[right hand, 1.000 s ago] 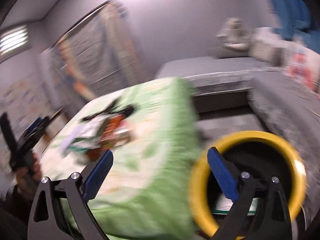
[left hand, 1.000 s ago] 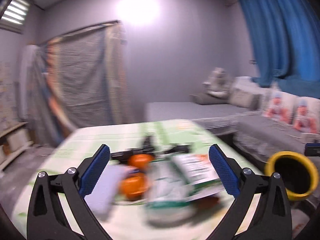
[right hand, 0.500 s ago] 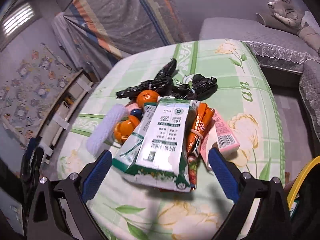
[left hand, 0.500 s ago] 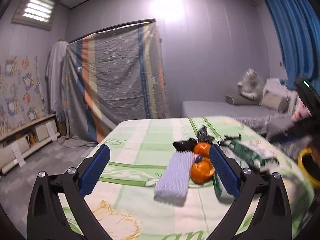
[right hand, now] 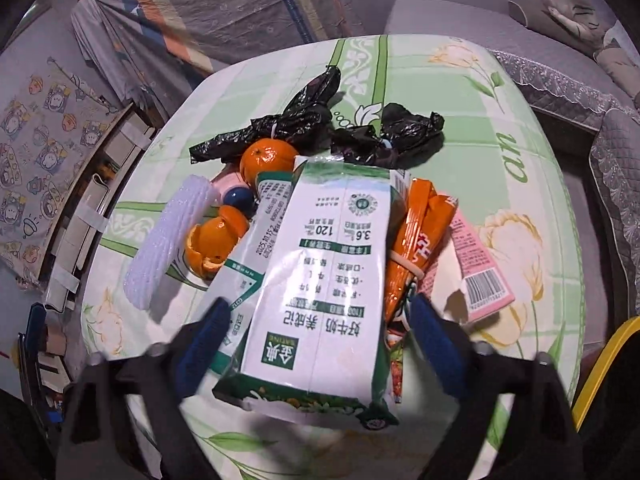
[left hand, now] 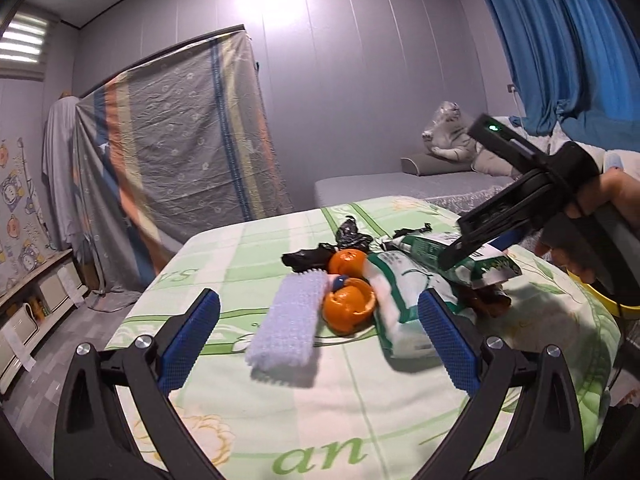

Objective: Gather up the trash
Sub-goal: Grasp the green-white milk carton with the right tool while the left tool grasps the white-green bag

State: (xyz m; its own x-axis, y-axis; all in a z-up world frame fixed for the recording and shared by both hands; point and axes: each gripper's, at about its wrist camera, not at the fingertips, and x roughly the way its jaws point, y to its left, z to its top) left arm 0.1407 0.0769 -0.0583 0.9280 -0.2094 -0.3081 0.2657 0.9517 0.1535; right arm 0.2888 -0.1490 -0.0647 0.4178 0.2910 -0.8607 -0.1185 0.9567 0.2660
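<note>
A pile of trash lies on the green flowered tablecloth: a white-and-green milk bag, an orange snack wrapper, a pink carton, black plastic bags, a whole orange, orange peel and a white foam net. My right gripper is open, its jaws either side of the milk bag's near end. My left gripper is open and empty, short of the foam net and orange peel. The right gripper also shows in the left wrist view over the milk bag.
A yellow-rimmed bin stands at the table's right edge. A grey sofa with a stuffed toy is beyond the table. A striped sheet hangs at the back left, with low shelves along the left wall.
My right gripper has dropped lower over the pile, so its jaws now flank the milk bag. My left gripper has moved closer to the foam net and peel.
</note>
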